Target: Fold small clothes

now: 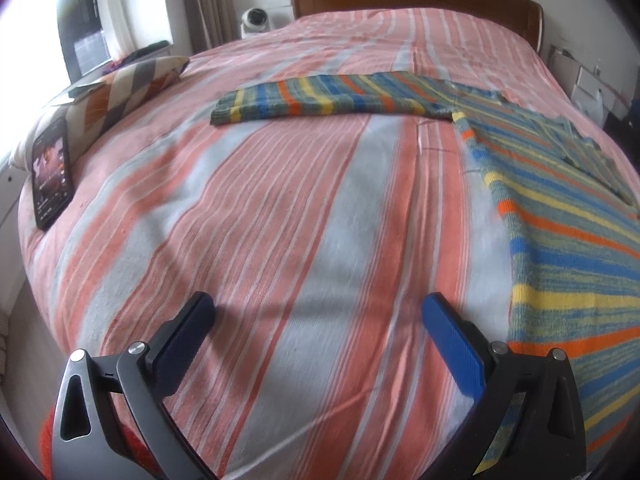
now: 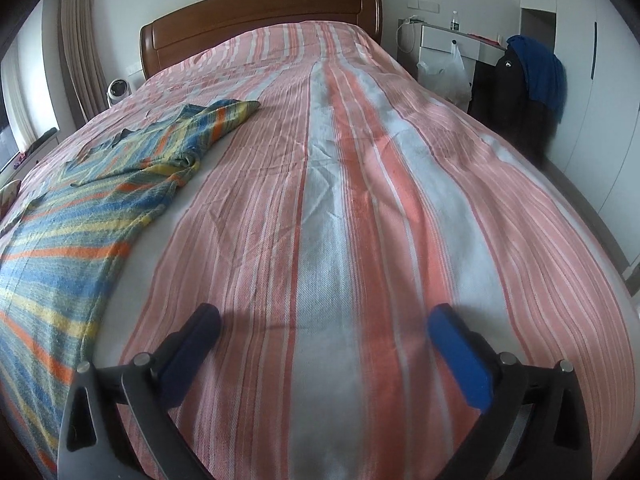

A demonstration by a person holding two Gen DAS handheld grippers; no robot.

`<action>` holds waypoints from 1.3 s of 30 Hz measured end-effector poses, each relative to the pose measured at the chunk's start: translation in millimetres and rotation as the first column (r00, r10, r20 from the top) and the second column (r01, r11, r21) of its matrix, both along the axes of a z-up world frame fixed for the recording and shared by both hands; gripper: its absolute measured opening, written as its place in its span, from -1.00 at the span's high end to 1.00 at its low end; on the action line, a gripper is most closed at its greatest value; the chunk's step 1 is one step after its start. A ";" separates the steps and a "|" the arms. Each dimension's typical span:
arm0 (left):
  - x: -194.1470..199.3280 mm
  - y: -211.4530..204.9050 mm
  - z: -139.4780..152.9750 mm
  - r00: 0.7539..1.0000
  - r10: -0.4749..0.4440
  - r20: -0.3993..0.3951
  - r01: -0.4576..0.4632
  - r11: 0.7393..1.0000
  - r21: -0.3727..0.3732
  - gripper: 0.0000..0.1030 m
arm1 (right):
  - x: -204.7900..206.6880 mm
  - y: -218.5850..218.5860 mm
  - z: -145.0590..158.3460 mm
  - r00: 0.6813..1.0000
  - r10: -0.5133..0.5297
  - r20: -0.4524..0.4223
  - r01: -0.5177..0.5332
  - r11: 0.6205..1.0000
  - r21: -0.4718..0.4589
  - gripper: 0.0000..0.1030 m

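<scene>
Both grippers empty, jaws apart: left gripper (image 1: 318,320), right gripper (image 2: 324,330) flank striped sweater (image 1: 560,208), likely staged for first fold.

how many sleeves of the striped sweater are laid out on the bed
2: one sleeve stretches flat out to the left of the sweater; the other sleeve lies rumpled on its right.
</scene>
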State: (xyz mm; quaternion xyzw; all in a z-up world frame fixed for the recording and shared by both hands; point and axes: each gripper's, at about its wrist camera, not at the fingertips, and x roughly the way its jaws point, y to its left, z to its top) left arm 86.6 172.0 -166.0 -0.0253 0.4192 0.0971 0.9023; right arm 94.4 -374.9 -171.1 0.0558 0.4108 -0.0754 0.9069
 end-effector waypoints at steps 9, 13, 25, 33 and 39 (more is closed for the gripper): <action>-0.4 -0.8 -0.2 1.000 0.001 0.000 -0.001 1.000 0.002 -0.99 | 0.1 1.2 0.9 1.000 0.000 0.009 0.000 1.000 -0.003 -0.99; -0.5 -1.0 -0.1 1.000 0.002 -0.001 -0.002 1.000 0.001 -0.99 | 0.4 1.3 0.7 1.000 0.000 0.010 0.000 1.000 -0.004 -0.99; -0.6 -2.0 0.1 1.000 -0.001 -0.013 0.001 1.000 0.001 -0.99 | 0.7 1.5 0.3 1.000 0.000 0.010 0.000 1.000 -0.004 -0.99; 17.6 6.8 42.3 0.987 -0.142 -0.082 0.125 0.975 -0.183 -0.99 | 0.3 1.3 0.2 1.000 0.001 0.011 0.000 1.000 -0.004 -0.99; 90.8 72.5 83.9 0.981 -0.179 -0.076 0.153 0.951 -0.267 -0.99 | 0.3 1.3 0.0 1.000 0.000 0.010 0.000 1.000 -0.005 -0.99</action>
